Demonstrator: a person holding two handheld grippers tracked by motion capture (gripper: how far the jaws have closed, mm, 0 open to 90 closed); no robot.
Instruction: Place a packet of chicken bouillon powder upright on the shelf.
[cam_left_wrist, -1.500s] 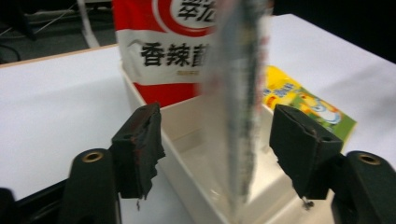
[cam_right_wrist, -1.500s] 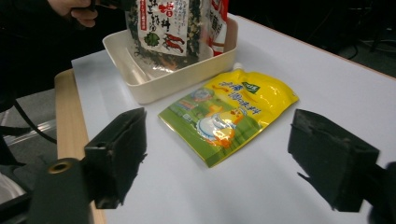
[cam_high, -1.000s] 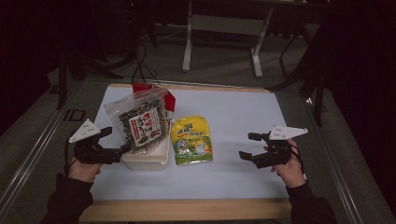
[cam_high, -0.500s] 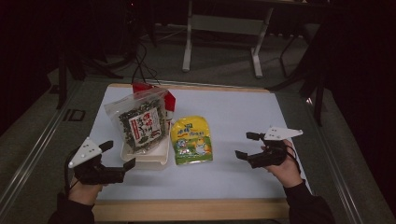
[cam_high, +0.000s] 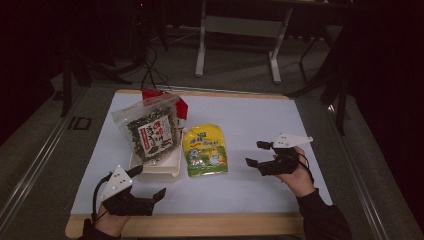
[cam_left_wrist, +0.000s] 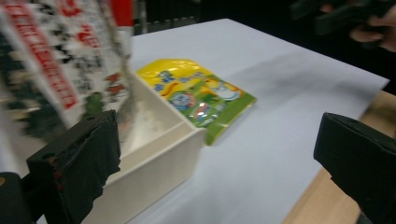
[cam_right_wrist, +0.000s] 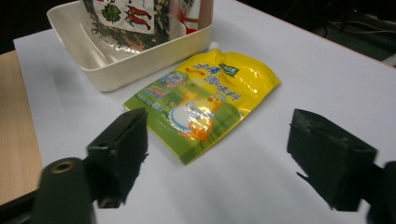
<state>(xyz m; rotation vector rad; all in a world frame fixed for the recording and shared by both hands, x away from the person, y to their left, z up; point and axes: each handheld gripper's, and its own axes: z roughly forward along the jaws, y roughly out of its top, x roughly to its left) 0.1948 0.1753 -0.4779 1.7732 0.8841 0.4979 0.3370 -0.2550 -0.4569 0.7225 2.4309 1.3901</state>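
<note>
Left tongs (cam_high: 150, 186) sit nearest, at the tabletop's (cam_high: 280, 130) front edge, jaws wide and empty, aimed past the cream tray (cam_high: 167, 169). Right tongs (cam_high: 260, 156) have just been closing slightly — still gaping, nothing between them — facing the yellow-green pouch (cam_high: 205, 150), which lies flat on the white sheet just beside the tray. Judged step: approach to grasp the pouch. Next move calls for lowering onto its near edge and pinching. Farther back, the seaweed bag (cam_high: 150, 131) leans upright in the tray with a red packet (cam_high: 181, 106) behind it — crowding any placement there.
</note>
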